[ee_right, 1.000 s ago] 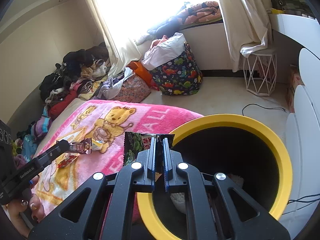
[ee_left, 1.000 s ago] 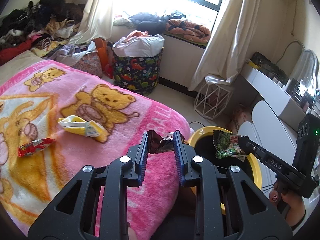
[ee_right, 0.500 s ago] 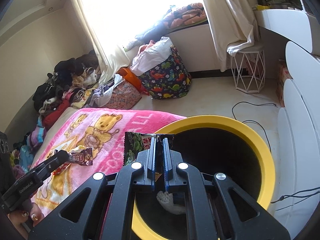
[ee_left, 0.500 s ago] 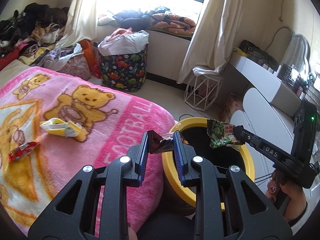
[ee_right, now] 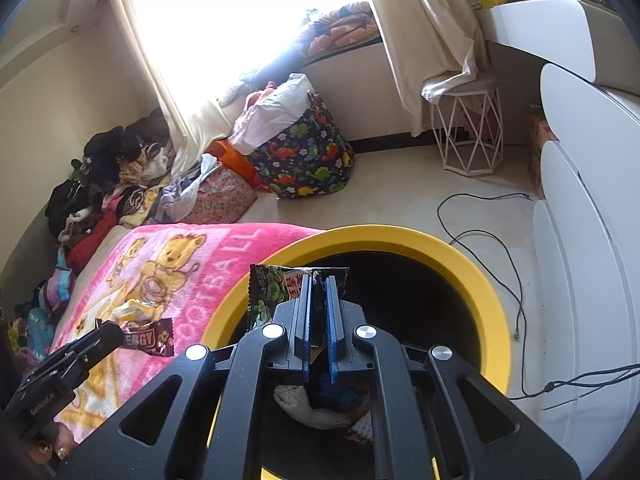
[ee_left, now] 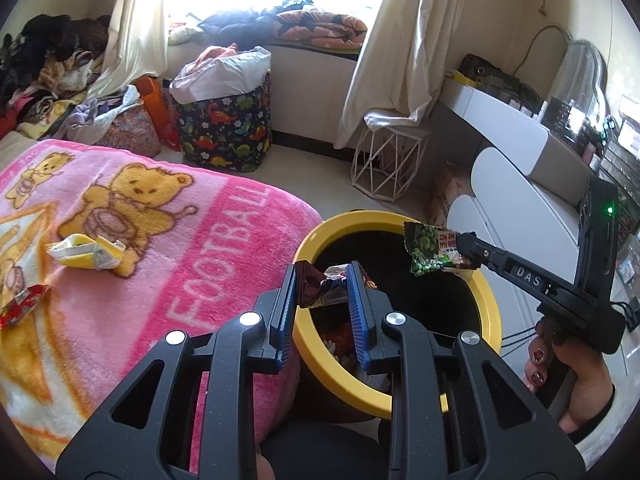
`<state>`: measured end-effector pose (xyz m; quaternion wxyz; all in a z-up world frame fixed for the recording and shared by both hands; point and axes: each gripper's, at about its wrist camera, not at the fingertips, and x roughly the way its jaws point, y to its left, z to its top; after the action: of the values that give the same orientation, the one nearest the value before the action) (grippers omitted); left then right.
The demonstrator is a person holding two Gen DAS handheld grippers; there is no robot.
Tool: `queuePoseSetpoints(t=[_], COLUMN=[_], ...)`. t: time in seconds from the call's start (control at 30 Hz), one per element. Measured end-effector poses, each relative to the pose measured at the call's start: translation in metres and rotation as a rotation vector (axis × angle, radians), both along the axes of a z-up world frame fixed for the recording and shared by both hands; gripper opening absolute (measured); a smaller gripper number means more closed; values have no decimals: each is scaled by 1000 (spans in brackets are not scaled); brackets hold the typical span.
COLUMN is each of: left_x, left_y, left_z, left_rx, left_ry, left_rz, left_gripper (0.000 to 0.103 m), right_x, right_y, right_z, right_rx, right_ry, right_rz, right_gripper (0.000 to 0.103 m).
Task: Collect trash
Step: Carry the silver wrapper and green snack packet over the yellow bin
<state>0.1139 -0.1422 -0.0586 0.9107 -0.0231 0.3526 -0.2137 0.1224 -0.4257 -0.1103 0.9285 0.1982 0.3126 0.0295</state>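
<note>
My left gripper [ee_left: 323,276] is shut on a crumpled brown snack wrapper [ee_left: 322,289], held over the near left rim of the yellow bin [ee_left: 486,300]. The same wrapper [ee_right: 154,337] shows at the lower left of the right wrist view. My right gripper [ee_right: 316,284] is shut on a green pea packet [ee_right: 268,292], above the bin's black inside [ee_right: 420,300]. That packet [ee_left: 434,254] hangs over the bin's far right side in the left wrist view. A yellow wrapper [ee_left: 86,254] and a red wrapper [ee_left: 22,306] lie on the pink blanket [ee_left: 168,256].
The bin [ee_right: 492,312] stands between the bed and a white cabinet [ee_left: 516,208]. Other trash lies in its bottom [ee_right: 316,412]. A dinosaur-print laundry bag [ee_left: 224,124], a white wire stool [ee_left: 386,164], a clothes heap [ee_right: 104,184] and floor cables [ee_right: 480,236] are around.
Both grippers have moved with their wrappers from beside the bed to over the bin, sinking a little. The bin now fills more of each view. Both grips stay the same.
</note>
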Motion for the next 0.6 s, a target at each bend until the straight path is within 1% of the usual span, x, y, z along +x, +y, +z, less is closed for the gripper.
queuePoseSetpoints(t=[0.6], left_x=[-4], left_y=[-42], left_z=[-26], left_rx=[58], left_ry=[56], left_rz=[-114], left_gripper=[18], right_x=[-1], right_y=[-23], right_z=[-10], right_rx=[-31], right_ry=[25], right_rz=[-72], right_gripper=[7])
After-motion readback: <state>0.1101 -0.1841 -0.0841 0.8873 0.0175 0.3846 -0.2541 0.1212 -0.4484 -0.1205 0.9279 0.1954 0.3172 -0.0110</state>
